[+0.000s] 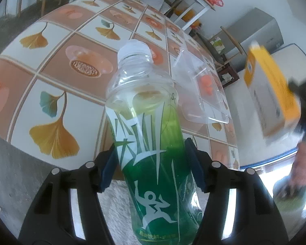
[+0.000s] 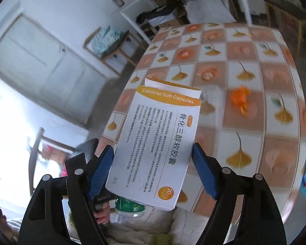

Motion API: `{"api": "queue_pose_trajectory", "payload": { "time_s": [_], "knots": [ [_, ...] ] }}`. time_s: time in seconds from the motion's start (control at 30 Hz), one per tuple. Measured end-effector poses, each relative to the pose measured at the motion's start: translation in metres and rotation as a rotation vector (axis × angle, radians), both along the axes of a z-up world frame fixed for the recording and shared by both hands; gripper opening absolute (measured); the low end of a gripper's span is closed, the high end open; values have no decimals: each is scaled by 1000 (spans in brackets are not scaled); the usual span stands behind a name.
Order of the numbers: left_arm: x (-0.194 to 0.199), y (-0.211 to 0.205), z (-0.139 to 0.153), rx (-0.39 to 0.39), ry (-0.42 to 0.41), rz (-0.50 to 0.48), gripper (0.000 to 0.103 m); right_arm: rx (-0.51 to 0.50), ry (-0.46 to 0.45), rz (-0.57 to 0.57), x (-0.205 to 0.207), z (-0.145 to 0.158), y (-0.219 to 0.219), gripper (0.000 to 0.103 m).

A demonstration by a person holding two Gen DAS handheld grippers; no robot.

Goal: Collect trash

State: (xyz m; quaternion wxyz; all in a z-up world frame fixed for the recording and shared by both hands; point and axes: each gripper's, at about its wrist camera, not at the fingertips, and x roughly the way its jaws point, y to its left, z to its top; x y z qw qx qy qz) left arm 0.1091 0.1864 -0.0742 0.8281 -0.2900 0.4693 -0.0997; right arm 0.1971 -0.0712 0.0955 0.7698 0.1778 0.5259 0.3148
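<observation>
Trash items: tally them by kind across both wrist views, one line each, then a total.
Plastic bottle, in the left gripper: 1
Medicine box, in the right gripper: 1
Clear plastic tray on the table: 1
Orange scrap on the table: 1
Total: 4

Bottle (image 1: 153, 134) before the table (image 1: 57, 85), clear tray (image 1: 202, 85) right behind it
</observation>
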Motion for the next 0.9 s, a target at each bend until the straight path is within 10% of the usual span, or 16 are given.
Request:
{"api": "queue_pose_trajectory", "payload": {
  "time_s": [0.63,0.9],
  "knots": [
    [-55,-18,74,43,-148,10,58,302,-78,-276,-74,-5,-158,76],
    [-50,-76,132,68,-295,-154,58,302,-197,-620,-143,-3,-296,76]
  ]
}}
